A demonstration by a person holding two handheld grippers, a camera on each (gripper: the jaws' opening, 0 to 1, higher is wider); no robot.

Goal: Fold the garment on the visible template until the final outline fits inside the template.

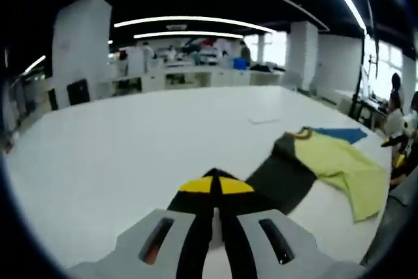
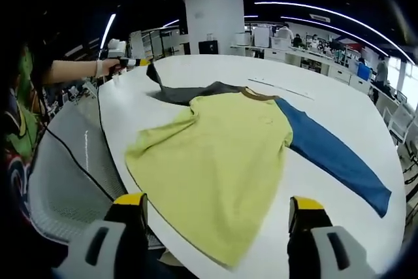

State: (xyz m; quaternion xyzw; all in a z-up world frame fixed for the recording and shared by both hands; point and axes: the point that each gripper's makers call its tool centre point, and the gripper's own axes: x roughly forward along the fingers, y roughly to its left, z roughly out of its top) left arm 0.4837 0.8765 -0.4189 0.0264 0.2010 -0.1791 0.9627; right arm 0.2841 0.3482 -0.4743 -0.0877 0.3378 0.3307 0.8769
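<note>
The left gripper (image 1: 216,186) is clenching the yellow-bodied shirt's (image 2: 222,155) dark sleeve (image 1: 281,174) on the white worktop (image 1: 130,142); the right gripper's (image 2: 215,210) fingers are spread apart.

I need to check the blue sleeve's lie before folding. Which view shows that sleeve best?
The right gripper view: the blue sleeve lies flat and full length on the white table. The left gripper view shows just a short blue strip behind the yellow body.

Left gripper (image 1: 216,186) closed (right gripper (image 2: 219,208) agape)

Grey left tool (image 1: 216,191) and right tool (image 2: 219,210) have black, yellow-tipped jaws.
</note>
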